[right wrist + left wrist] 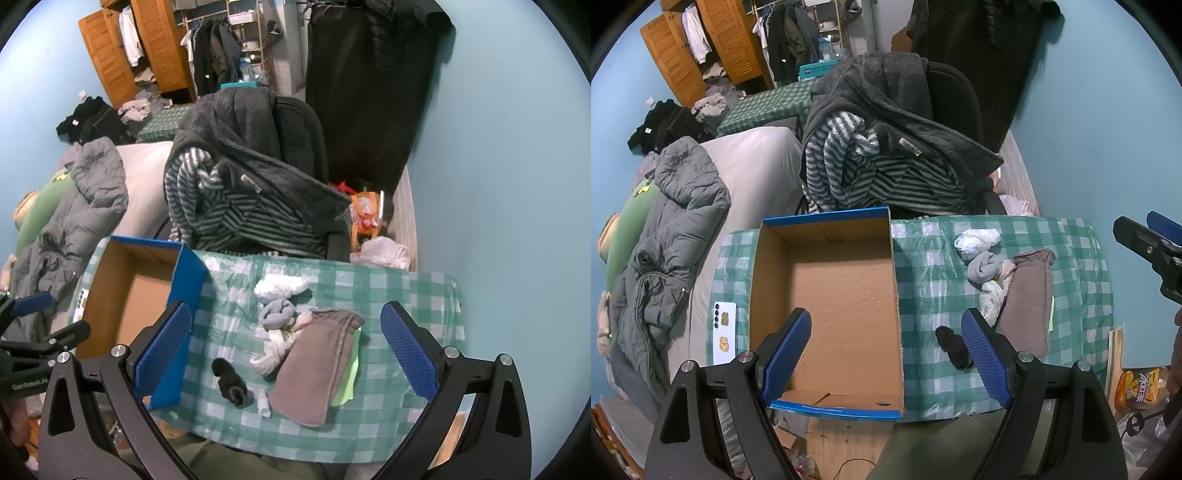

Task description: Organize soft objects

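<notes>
An empty cardboard box [842, 306] with blue rims stands on the left of the green checked table [923, 369]; it also shows in the right wrist view [125, 302]. Right of it lie a black sock [951, 345] [229, 384], a grey sock ball [984, 267] [275, 314], white soft items [977, 238] [280, 286], a white cloth [273, 350] and a folded brown towel [1028, 306] [314, 369] over a green cloth [349, 380]. My left gripper [886, 350] is open above the box's near right edge. My right gripper [286, 352] is open above the soft pile.
An office chair [956, 103] draped with a dark fleece and striped clothes stands behind the table. A bed with a grey quilt [672, 229] lies left. A white phone [724, 332] lies left of the box. A snack bag [1139, 387] sits low right. A blue wall is on the right.
</notes>
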A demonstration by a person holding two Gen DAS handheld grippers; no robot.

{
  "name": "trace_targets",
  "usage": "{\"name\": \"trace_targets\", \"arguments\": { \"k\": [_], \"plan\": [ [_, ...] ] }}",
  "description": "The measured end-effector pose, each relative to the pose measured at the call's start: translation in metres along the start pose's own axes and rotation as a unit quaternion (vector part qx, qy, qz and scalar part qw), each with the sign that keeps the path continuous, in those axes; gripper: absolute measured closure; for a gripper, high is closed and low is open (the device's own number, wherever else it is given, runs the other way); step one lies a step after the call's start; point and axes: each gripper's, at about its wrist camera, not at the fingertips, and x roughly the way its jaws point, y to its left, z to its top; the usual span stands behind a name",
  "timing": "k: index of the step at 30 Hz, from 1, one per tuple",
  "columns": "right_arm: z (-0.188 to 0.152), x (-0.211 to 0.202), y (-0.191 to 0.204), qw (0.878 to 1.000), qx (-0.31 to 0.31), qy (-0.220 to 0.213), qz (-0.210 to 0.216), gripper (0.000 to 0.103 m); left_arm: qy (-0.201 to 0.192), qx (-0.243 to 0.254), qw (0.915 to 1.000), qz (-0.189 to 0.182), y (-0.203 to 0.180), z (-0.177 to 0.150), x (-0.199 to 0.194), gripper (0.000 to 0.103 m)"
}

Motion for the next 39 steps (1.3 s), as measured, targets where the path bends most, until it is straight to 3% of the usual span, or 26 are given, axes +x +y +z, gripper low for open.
{"name": "trace_targets", "arguments": {
  "k": [39],
  "plan": [
    [-0.003,0.001,-0.003,1.000,-0.002,0.004,0.003,0.002,0.007,-0.007,0.9999,0.012,-0.012,-0.005,0.000,0.018]
  ]
}}
